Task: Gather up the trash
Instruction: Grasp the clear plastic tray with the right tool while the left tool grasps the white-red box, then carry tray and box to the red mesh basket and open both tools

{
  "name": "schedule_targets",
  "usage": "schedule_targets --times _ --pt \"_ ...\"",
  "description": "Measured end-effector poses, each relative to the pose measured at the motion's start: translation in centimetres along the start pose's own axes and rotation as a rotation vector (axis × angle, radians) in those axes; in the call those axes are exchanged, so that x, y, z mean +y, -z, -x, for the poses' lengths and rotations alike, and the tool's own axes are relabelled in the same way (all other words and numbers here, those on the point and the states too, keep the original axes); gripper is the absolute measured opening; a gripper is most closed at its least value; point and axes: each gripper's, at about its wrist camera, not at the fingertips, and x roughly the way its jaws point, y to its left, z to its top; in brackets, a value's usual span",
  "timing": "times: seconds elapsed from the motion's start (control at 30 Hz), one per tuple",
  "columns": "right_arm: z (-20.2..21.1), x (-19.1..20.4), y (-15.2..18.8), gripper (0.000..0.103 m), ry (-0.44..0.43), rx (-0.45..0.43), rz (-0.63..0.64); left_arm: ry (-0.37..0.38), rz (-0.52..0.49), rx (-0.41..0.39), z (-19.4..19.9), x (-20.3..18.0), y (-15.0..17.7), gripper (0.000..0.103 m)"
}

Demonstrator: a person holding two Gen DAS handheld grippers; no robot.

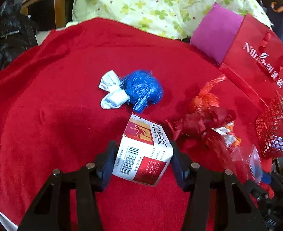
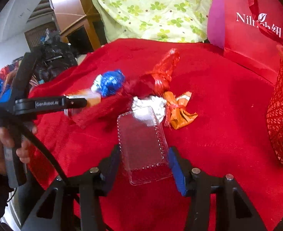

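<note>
Left gripper (image 1: 143, 154) is clamped on a small white-and-red cardboard medicine box (image 1: 143, 152), blue pads pressing both side faces, box tilted with its barcode end toward us and apparently lifted a little off the red cloth-covered surface (image 1: 45, 125). Right gripper (image 2: 144, 163) has its pads either side of a clear plastic blister tray (image 2: 142, 144); we cannot tell if they are touching the tray or just flanking it, a sliver of gap shows on each side.

To do this step well, we judge: keep the box squeezed evenly so it doesn't twist out, and carry it toward the red mesh plastic basket (image 2: 282, 119) standing at the right edge, which looks like the bin. For the tray, close slowly on the long edges, since thin plastic may flex or pop out.

Other trash lies ahead of the left gripper: a crumpled blue foil wad (image 1: 143, 90) touching a scrunched white paper (image 1: 112, 92), and a heap of red cellophane wrappers (image 1: 205, 113) just right of the box. An orange foil wrapper (image 2: 180, 109) sits just beyond the tray, near the right gripper.
</note>
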Motion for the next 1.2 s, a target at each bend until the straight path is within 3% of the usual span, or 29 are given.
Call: schedule_targets --times 0.27,0.6,0.83,1.2 --pt "4.1 0.2 -1.0 0.053 -0.022 -0.089 -0.013 0.035 0.002 -0.031 3.2 -0.3 1.2 0.055" --pt "10.0 -1.5 -3.1 0.053 0.011 -0.242 -0.042 0.108 -0.128 -0.186 10.2 -5.9 -1.3 0.055" --pt "14.9 -5.8 -3.8 0.053 0.083 -0.355 -0.115 0.229 -0.261 -0.222 12.3 -13.2 -2.9 0.055" --pt "21.9 -16.6 -2.9 0.053 0.257 -0.487 -0.317 0.394 -0.452 -0.232 10.9 -27.9 -5.1 0.055"
